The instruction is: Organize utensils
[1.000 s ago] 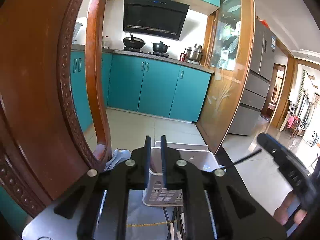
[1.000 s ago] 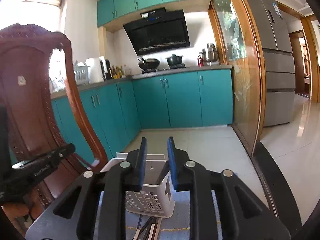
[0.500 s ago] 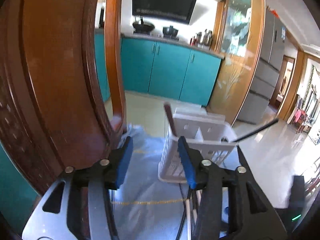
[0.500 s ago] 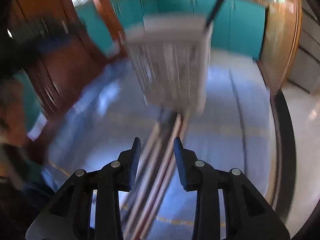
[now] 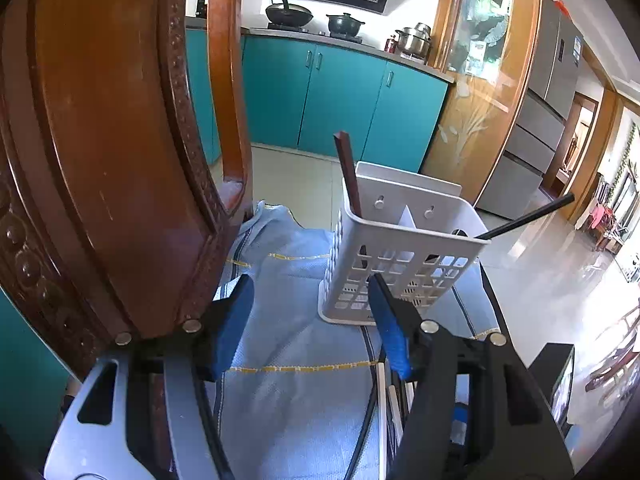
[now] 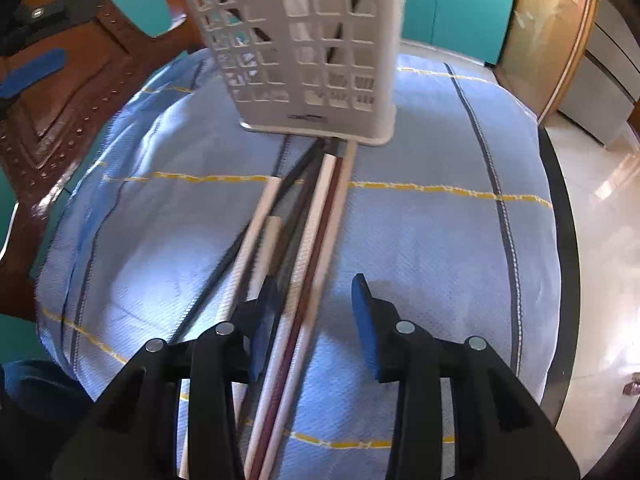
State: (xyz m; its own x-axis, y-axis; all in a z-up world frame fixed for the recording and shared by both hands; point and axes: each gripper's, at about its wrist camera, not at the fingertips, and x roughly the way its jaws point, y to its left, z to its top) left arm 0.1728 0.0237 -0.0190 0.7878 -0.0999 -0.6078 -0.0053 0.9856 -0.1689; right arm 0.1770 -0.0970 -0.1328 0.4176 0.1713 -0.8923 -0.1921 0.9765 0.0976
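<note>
Teal kitchen cabinets [image 5: 344, 96] and a stove with dark pots run along the far wall, and a carved wooden chair back [image 5: 108, 152] fills the left of my left-hand view. Under me a light blue cloth [image 6: 420, 240] with yellow stitched lines and dark stripes covers the table.

My left gripper [image 5: 310, 322] is spread wide with nothing between its blue pads; its right finger sits just in front of the white perforated utensil basket [image 5: 400, 264], though I cannot tell whether it touches. The basket stands upright on the cloth. A dark brown chopstick [image 5: 349, 176] leans in its left compartment, and a black chopstick [image 5: 528, 218] pokes out to the right over the rim.

My right gripper [image 6: 314, 326] is also parted and holds nothing. It hovers low over a bundle of loose chopsticks [image 6: 304, 248] lying on the cloth, white, dark red and black ones side by side, their far ends reaching the foot of the basket. The white and dark red sticks pass between my right gripper's fingers, nearer the left pad; I cannot tell whether the pads touch them.
</note>
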